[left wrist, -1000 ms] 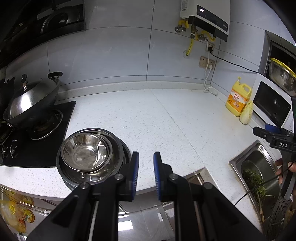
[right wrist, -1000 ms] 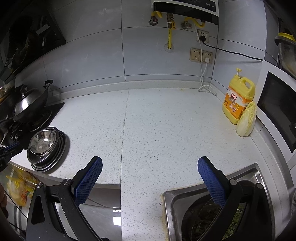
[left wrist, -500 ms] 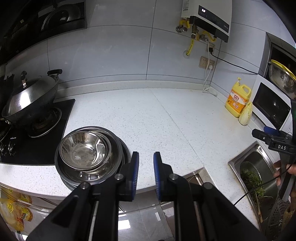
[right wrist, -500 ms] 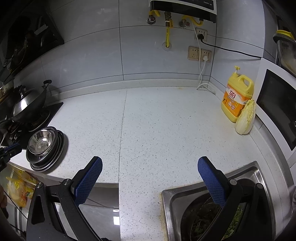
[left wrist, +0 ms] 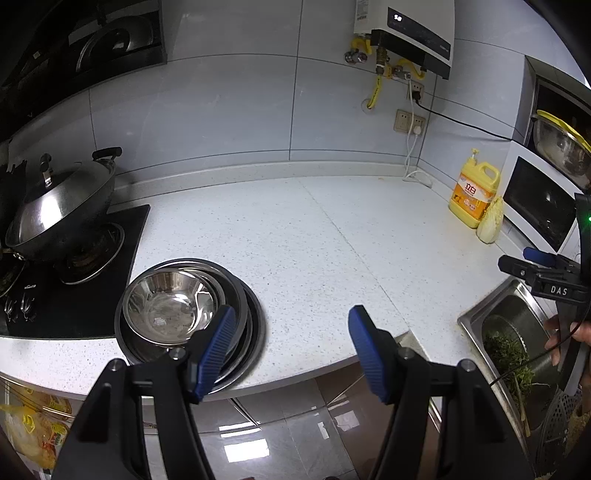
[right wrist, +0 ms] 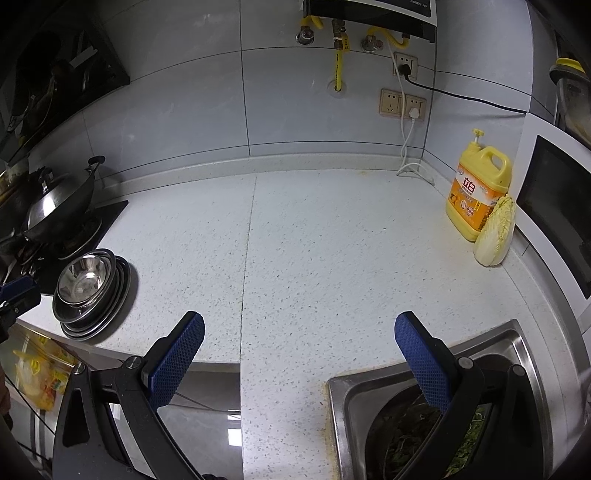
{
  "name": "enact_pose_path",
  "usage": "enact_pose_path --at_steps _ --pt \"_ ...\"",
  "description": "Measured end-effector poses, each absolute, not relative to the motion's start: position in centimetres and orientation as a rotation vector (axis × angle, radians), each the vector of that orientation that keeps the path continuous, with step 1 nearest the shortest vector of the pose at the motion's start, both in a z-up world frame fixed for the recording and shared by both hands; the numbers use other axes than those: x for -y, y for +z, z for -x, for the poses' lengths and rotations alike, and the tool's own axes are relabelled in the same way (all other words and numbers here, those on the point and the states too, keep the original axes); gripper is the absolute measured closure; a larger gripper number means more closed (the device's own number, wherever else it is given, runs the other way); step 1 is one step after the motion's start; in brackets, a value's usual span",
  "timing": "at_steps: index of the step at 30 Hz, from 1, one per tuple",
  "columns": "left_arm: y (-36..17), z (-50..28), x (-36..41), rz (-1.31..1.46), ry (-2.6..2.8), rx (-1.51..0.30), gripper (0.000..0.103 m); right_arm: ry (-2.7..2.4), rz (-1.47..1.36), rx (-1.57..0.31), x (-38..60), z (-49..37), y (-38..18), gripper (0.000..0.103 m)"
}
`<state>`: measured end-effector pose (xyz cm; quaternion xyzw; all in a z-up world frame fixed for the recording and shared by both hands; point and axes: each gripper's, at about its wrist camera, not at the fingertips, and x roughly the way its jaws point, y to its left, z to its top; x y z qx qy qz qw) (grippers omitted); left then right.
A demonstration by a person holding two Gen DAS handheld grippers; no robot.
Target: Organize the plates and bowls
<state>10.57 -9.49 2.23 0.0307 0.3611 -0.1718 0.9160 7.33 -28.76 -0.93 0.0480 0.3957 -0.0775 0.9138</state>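
Left claw [left wrist: 291, 343] is opening, nothing between its blue pads, poised over the table [left wrist: 332, 240] front edge. The stack of steel bowls and plates [left wrist: 184, 314] sits at about 9 o'clock of it, just beside the stove [left wrist: 74, 295], its left finger overlapping the stack's rim in view. Right claw [right wrist: 299, 354] is released and empty, spread wide above the table edge, the sink [right wrist: 369, 387] at its 5 o'clock. Detergent jug [right wrist: 476, 192] and cabbage [right wrist: 495, 232] stand touching at 2 o'clock.

wok [left wrist: 59, 206] lidded, on stove [left wrist: 74, 291] at table's left edge | yellow detergent jug [right wrist: 476, 192] and cabbage [right wrist: 495, 230] touching, back right corner | sink [right wrist: 424, 406] holding greens, front right | water heater [left wrist: 406, 29] on wall
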Motion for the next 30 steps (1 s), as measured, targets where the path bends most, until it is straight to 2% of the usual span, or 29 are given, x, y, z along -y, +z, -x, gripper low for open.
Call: enact_pose_path --at_steps 30 --pt "2.32 -11.26 9.98 -0.075 -0.354 -0.745 0.041 -0.159 -0.102 -0.825 29.04 -7.90 -1.55 0.001"
